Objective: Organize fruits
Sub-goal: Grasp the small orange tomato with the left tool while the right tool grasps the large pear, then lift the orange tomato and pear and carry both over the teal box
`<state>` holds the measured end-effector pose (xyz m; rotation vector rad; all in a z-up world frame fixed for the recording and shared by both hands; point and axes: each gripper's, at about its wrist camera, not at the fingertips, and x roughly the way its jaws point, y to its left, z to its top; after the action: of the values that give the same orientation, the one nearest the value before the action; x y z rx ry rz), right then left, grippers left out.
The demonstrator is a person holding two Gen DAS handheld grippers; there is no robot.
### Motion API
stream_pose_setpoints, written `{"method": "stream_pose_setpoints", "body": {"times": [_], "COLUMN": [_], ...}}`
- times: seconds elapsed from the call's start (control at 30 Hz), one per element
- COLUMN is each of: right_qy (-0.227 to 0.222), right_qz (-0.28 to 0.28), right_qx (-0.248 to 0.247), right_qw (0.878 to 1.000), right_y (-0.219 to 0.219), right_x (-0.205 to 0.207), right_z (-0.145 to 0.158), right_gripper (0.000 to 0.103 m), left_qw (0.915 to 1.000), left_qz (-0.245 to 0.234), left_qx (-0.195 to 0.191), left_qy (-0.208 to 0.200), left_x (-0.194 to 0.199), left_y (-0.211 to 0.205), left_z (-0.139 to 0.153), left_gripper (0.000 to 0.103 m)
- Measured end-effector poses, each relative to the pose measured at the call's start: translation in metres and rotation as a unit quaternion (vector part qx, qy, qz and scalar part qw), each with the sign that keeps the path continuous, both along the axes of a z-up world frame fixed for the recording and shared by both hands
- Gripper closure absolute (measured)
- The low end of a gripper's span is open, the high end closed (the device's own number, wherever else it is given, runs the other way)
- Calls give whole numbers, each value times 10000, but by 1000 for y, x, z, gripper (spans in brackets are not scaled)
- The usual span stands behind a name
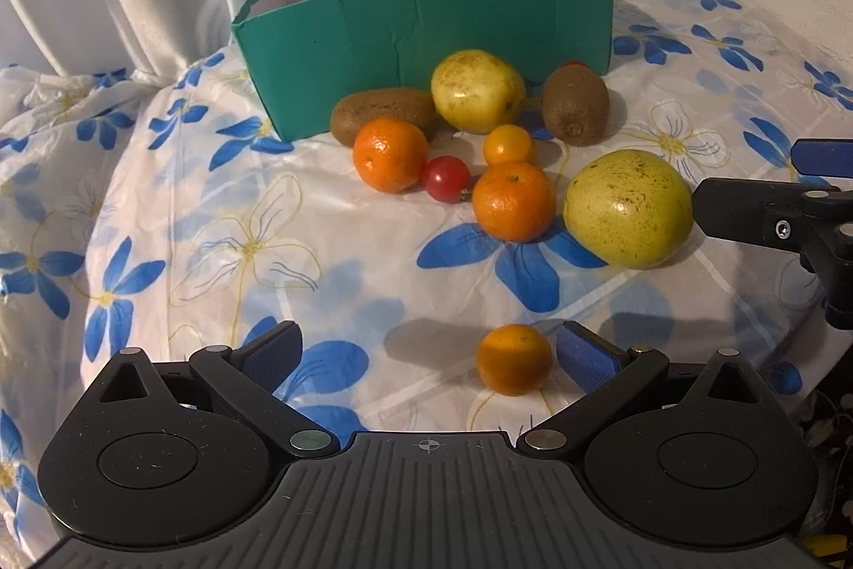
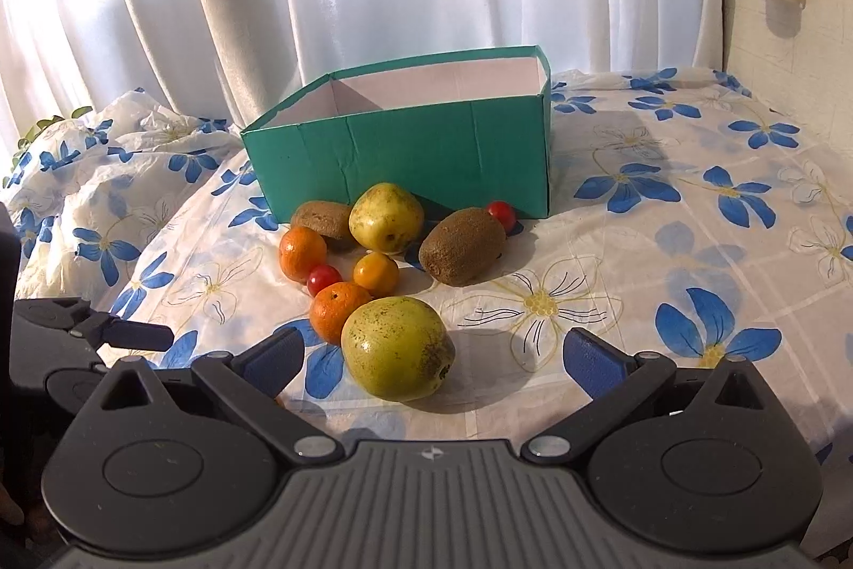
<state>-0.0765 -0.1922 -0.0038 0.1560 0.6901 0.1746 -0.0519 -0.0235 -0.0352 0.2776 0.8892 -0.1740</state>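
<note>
Between the spread left claw, perhaps untouched, a mandarin

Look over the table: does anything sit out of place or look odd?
One small orange fruit lies alone near the left hand-held gripper, apart from the cluster by the green box. Both pears are brown-speckled.

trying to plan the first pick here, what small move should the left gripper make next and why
Probably ease the left gripper forward and a little right, so its open fingers straddle the small orange fruit, then close. That fruit lies alone nearest the gripper, right beside the right-side pad and off centre. The green box behind the pile looks ready for it.
</note>
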Motion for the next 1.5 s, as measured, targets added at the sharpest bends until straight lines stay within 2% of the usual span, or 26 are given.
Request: {"method": "stream_pose_setpoints", "body": {"times": [0.13,0.4,0.57,0.77,0.83,0.87,1.03,1.13,1.33,1.43,1.5], "right_qy": [341,392,478,561,552,557,596,606,622,619,634], "right_qz": [44,237,411,523,549,566,561,592,636,644,659], "right_qx": [-13,-232,-284,-321,-332,-346,-339,-334,-365,-408,-428], "right_qw": [9994,9987,9976,9965,9964,9962,9961,9958,9954,9952,9949], "right_y": [2,15,21,26,28,29,29,30,32,34,35], "right_x": [11,23,32,36,36,37,39,39,40,42,43], "right_z": [-12,-27,-34,-39,-39,-39,-39,-40,-41,-43,-44], "right_gripper": [0,2,17,27,27,27,35,40,41,41,41], "left_qw": [9999,9995,9991,9988,9988,9987,9983,9979,9973,9970,9968], "left_qz": [1,-261,-372,-407,-414,-421,-450,-549,-621,-581,-571], "left_qx": [-95,-132,-180,-255,-276,-279,-353,-320,-343,-415,-435], "left_qy": [-110,-143,-72,-64,-30,6,107,96,195,313,354], "left_x": [-3,-7,-6,-6,-5,-4,-2,-4,-5,-3,-3], "left_y": [3,-3,-5,-3,-3,-3,-1,-3,-4,-1,0], "left_z": [-1,-11,-16,-16,-16,-16,-16,-13,-12,-12,-12], "left_gripper": [0,0,0,1,12,25,30,42,55,68,68]}}
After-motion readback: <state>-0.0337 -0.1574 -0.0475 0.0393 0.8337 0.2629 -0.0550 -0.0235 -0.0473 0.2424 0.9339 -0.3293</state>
